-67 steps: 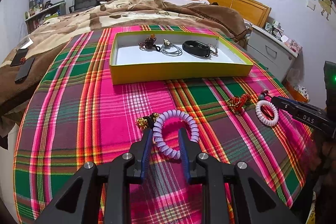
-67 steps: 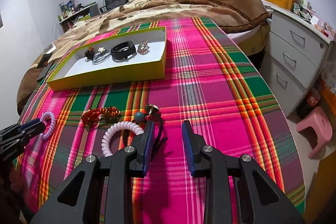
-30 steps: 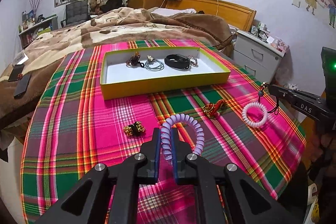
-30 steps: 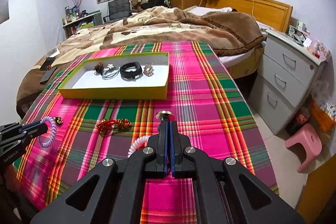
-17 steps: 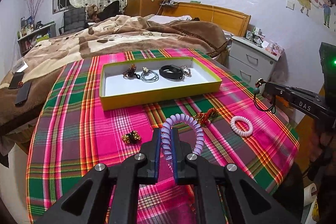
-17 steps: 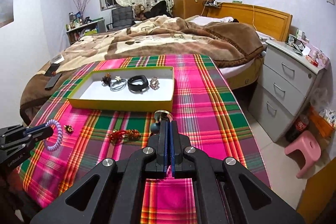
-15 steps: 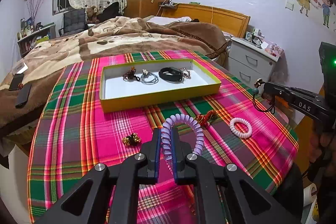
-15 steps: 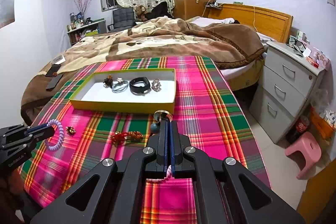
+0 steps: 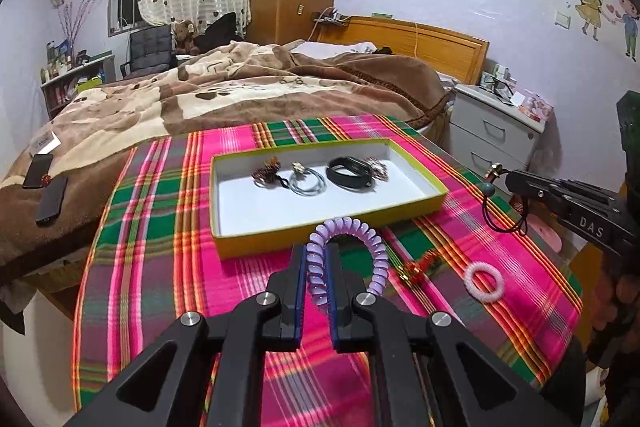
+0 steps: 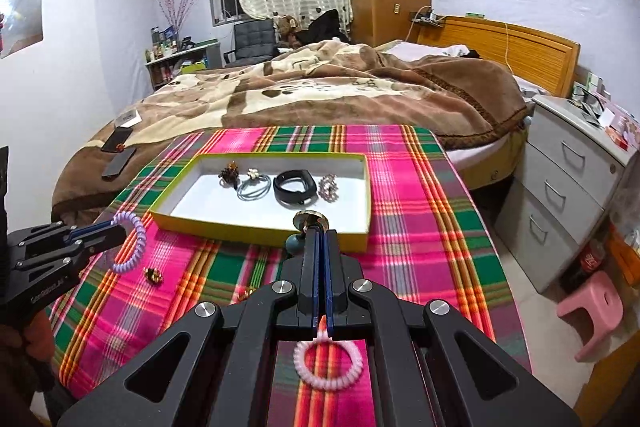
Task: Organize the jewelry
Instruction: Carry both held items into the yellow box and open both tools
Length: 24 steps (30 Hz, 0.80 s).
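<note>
Bedroom walls, a rumpled brown blanket (image 10: pixel 320 95) on the bed and a bright plaid cloth (image 9: pixel 160 267) over the table frame everything I see. My left gripper (image 9: pixel 316 263) has its jaws drawn in on one side of a purple coil hair tie (image 9: pixel 348 255), pinching it so the loop stands up clear of the cloth; from the right wrist view the same tie (image 10: pixel 130 241) hangs at the tip of that gripper (image 10: pixel 108 229). My right gripper (image 10: pixel 319 247) has its jaws pressed together on the black cord of a hair tie with a teal bead and a gold button (image 10: pixel 310 219), which stick out past the tips; from the left wrist view the cord (image 9: pixel 502 215) dangles in a loop below that gripper (image 9: pixel 510 181), off the cloth. Just beyond both sets of jaws sits the yellow tray (image 9: pixel 332 223) with a white floor, holding four pieces in a row: a dark beaded piece (image 10: pixel 229 174), a grey hair tie with a pale flower (image 10: pixel 253 185), a black band (image 10: pixel 294 187) and a sparkly piece (image 10: pixel 329 187). On the cloth on the near side of the tray lie a white coil hair tie (image 9: pixel 483 281), a red and gold piece (image 9: pixel 420 265) and a small gold piece (image 10: pixel 153 275). Off to the right stands a grey drawer unit (image 10: pixel 568 187) with a pink stool (image 10: pixel 592 311) on the floor near it.
</note>
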{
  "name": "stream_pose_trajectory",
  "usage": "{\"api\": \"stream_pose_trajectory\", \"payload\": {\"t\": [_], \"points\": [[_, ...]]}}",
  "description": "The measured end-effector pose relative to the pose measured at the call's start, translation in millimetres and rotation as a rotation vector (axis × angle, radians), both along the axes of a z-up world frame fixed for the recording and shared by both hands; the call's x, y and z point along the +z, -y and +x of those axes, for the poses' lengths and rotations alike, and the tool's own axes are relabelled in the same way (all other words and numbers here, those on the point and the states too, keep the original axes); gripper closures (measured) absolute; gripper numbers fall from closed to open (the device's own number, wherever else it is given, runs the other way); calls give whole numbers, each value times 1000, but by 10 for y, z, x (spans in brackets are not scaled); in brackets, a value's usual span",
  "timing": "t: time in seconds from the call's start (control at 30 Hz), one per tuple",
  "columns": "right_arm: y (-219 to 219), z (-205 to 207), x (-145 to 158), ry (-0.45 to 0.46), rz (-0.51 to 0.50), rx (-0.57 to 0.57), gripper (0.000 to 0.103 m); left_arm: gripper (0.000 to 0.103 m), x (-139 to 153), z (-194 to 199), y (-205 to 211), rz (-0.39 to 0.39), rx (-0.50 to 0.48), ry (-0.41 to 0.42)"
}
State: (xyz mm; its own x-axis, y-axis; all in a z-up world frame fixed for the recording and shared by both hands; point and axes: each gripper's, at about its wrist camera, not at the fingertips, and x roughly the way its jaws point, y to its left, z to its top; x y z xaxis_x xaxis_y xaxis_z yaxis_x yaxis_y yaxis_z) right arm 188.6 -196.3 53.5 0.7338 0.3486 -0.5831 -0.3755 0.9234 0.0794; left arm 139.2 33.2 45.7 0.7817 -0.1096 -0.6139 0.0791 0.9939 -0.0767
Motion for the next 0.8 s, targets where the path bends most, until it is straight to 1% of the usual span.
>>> {"api": "stream_pose_trajectory", "payload": {"t": [0.23, 0.37, 0.6, 0.8], "points": [[-105, 264, -3, -3, 3, 20, 101, 94, 23, 318, -154, 18, 30, 8], [-154, 482, -55, -17, 3, 24, 101, 94, 0, 519, -239, 26, 46, 3], [-210, 854, -195, -55, -7, 16, 101, 94, -112, 876, -371, 40, 69, -16], [-255, 1130, -383, -103, -15, 10, 101, 94, -286, 1191, -486, 51, 93, -50]]}}
